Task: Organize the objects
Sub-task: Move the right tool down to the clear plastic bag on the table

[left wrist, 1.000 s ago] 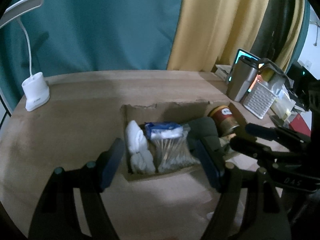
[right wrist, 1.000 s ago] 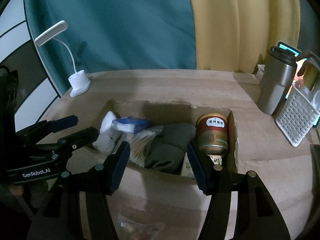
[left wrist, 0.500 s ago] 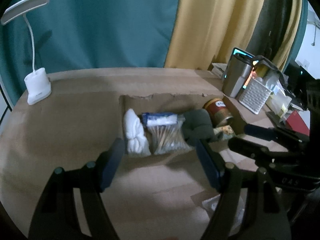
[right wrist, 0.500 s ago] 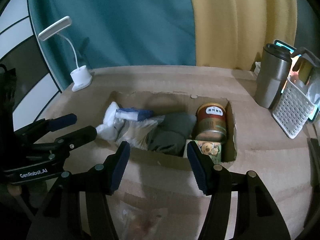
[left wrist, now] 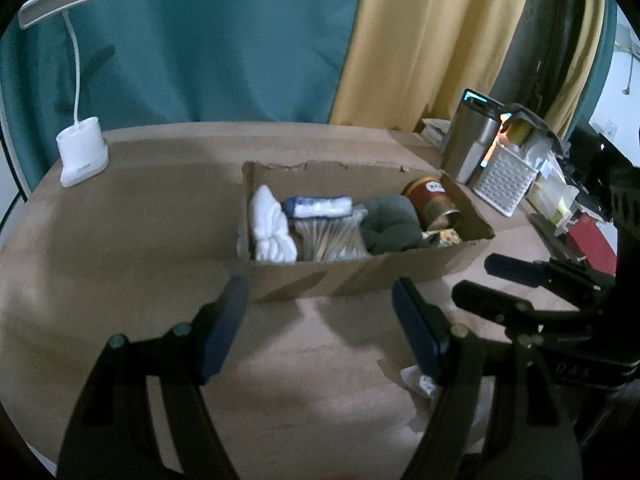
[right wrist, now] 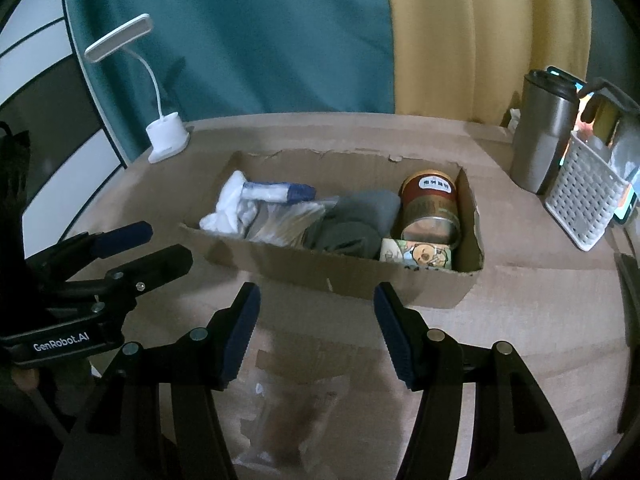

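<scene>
A shallow cardboard box (left wrist: 360, 276) (right wrist: 352, 276) sits on the wooden table. It holds a white cloth (left wrist: 270, 226), a blue-and-white pack (left wrist: 320, 206), a bag of wooden sticks (left wrist: 332, 238), a dark green cloth (right wrist: 352, 220), a red tin can (right wrist: 430, 208) and a small cartoon-printed pack (right wrist: 416, 254). A clear plastic packet (right wrist: 296, 420) lies on the table below my right gripper (right wrist: 316, 334). My left gripper (left wrist: 320, 328) is open and empty in front of the box. My right gripper is open and empty too.
A white desk lamp (left wrist: 82, 152) (right wrist: 166, 140) stands at the back left. A steel tumbler (right wrist: 544, 132) and a white perforated basket (right wrist: 584, 200) stand at the right, with clutter behind. Teal and yellow curtains hang behind the table.
Both grippers have pulled back from the box toward the table's near side. The clear packet has come into view under the right gripper. Both stay open.
</scene>
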Tool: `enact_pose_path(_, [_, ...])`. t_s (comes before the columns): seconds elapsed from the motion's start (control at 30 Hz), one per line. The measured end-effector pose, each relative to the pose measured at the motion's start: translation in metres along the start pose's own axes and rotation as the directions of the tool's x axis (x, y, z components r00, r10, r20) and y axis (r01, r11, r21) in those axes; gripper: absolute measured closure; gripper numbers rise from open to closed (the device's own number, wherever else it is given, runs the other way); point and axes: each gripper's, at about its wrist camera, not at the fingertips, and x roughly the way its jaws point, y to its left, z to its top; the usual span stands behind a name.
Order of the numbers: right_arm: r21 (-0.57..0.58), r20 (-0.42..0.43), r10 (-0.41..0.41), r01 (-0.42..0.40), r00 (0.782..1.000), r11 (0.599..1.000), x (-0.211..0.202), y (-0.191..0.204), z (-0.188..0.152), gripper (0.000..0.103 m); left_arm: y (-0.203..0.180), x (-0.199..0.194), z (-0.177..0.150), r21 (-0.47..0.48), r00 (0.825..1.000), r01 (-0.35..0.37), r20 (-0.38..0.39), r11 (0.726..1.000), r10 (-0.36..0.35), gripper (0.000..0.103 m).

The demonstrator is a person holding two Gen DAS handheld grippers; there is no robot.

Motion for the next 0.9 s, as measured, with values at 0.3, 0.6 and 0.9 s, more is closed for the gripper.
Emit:
enact_pose_path(0.3, [0.002,-0.022,-0.002,0.002,1.0,1.0,-0.001,0.002,-0.019,0.041,0.002,-0.003,-0.02,-0.011,1.0,-0.002,-0.019,1.0,0.002,0.027])
enact_pose_path(0.6, [0.01,-0.037,-0.004,0.005,0.999,1.0,-0.001,0.001,-0.035,0.041,0.007,-0.005,-0.035,-0.026,0.999,-0.006,-0.039,1.0,0.004,0.027])
enact_pose_path(0.9, [0.013,-0.05,-0.002,0.003,0.999,1.0,-0.001,0.003,-0.046,0.041,0.006,-0.004,-0.044,-0.024,0.999,0.002,-0.049,1.0,-0.003,0.027])
